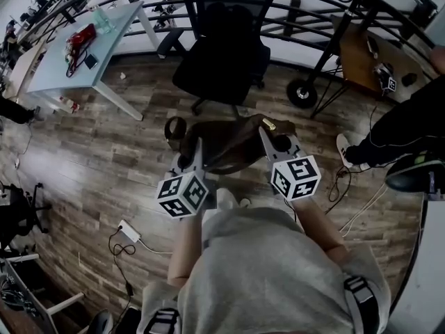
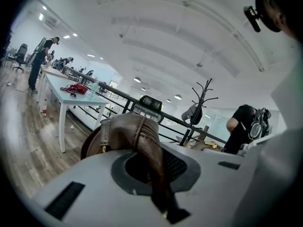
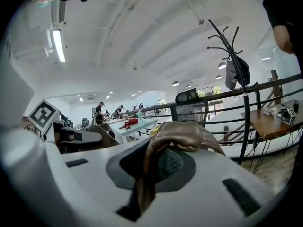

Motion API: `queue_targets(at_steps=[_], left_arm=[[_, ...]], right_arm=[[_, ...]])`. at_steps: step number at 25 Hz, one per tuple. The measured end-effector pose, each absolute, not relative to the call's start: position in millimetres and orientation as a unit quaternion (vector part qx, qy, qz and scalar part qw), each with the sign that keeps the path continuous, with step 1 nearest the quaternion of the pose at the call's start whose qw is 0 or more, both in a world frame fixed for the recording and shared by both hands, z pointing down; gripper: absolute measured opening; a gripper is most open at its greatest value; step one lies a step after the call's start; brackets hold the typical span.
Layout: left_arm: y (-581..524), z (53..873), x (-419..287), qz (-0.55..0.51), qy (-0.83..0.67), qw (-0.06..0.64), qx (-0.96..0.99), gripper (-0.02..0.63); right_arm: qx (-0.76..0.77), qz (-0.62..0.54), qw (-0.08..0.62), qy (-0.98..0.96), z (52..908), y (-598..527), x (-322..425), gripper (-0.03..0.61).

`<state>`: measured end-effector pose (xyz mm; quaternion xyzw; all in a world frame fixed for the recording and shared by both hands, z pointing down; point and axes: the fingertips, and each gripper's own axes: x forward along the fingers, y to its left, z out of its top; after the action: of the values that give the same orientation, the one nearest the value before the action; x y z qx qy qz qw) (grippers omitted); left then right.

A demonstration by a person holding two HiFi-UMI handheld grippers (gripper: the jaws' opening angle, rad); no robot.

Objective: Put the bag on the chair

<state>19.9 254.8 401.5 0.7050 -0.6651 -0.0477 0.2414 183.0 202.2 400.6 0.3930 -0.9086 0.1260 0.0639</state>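
Observation:
A brown leather bag hangs above the wooden floor, held between both grippers in the head view. My left gripper is shut on the bag's left end, where a brown leather fold runs down between its jaws. My right gripper is shut on the bag's right end, and tan leather with a brass fitting bunches between its jaws. The black office chair stands just beyond the bag, its seat facing me. The same chair's backrest shows behind the bag in the left gripper view.
A white table with a red object and a bottle stands at the far left. A black railing runs behind the chair. A coat stand and a wooden desk are at the right. A person's dark legs stand at the right. Cables and a power strip lie on the floor.

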Motion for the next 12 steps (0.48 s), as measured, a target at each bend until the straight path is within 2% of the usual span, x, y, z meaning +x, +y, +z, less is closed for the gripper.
queue_targets(at_steps=[12], left_arm=[[240,409,6,-0.046,-0.663,0.252,0.704,0.020]], right_arm=[[0.394,0.147,0.067,-0.905,409,189,169,0.023]])
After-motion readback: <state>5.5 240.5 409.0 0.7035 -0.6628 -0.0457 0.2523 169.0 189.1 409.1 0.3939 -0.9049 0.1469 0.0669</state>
